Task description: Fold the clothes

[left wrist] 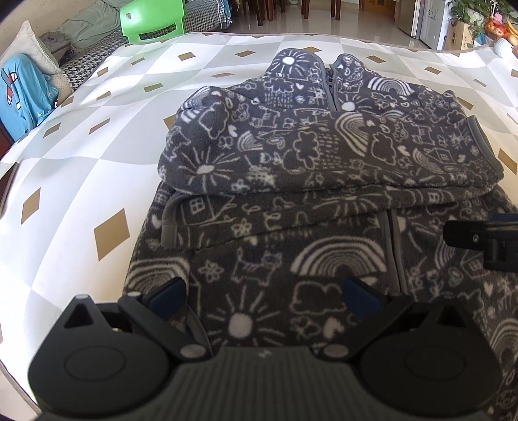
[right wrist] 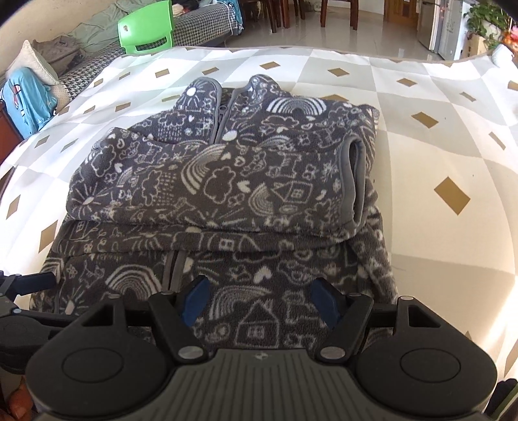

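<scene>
In both wrist views I read the nearest items first. The left tongs [left wrist: 264,296] stand wide apart with nothing between the blue pads, hovering over the near hem of the garment. The right tongs [right wrist: 260,299] are likewise spread, empty, above the same hem, toward its 3 o'clock side; part of the right unit shows at 3 o'clock in the left view.

The task item is a dark grey fleece zip jacket with white doodle print [left wrist: 323,181]. It lies at the centre of the surface, zip up, with both sleeves folded across the chest and the collar at 12 o'clock.

Handling, as I judge it: the fleece is soft, light and thick. It will not slip easily, but the stacked layers are bulky and may spring back. I would take hold at the two near hem corners, at roughly 7 and 5 o'clock, pinching the full thickness, then carry the hem toward the collar.

The surface is a white and grey diamond-patterned mat [left wrist: 97,129] with tan lozenges; whether it covers a desk or a bed I cannot tell. Beyond, at 11 o'clock, stand a bright green plastic chair [left wrist: 152,19] and a houndstooth-covered sofa [left wrist: 90,61]; tiled floor and wooden chair legs lie at 12 o'clock.
</scene>
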Tool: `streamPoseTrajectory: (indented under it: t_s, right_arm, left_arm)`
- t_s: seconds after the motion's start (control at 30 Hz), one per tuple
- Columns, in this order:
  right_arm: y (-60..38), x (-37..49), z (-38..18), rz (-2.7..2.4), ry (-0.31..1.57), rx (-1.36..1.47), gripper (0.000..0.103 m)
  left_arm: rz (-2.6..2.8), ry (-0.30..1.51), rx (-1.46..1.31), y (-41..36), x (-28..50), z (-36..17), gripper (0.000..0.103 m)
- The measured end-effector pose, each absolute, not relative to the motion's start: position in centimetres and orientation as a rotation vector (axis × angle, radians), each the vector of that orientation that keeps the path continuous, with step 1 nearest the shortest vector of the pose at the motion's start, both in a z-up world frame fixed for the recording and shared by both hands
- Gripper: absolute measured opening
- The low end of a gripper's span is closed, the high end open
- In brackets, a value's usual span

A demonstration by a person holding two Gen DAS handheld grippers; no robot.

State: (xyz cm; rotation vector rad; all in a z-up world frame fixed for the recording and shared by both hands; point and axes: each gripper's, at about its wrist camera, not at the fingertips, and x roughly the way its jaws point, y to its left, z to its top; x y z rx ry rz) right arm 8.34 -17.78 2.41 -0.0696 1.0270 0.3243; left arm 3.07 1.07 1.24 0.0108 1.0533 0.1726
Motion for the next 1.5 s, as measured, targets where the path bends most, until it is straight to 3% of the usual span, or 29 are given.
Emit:
streamPoseTrajectory:
  t_s: [0.17,0.6,1.0,1.5]
  right_arm:
    - [-17.5,8.4,1.5,0.301,1.031,-0.095,0.069]
    - [-15.7,8.4,0.4,0.291,0.997,-0.205,0.087]
    - [-15.8,8.8,-0.3,0.279,0.955,-0.190,0.097]
    - [-17.1,6.7,1.6,0.211,0.987,-0.137,0.087]
  left_arm:
    - [0.183,1.064,-0.025,1.6,3.4,0.8,0.103]
    - [0.179,1.068,-0.062,1.9,4.0,0.3,0.103]
    - [0.180,1.061,-0.076,2.2,4.5,0.2,0.103]
    - [0.129,1.082,-0.041,1.5,3.0,1.9,0.103]
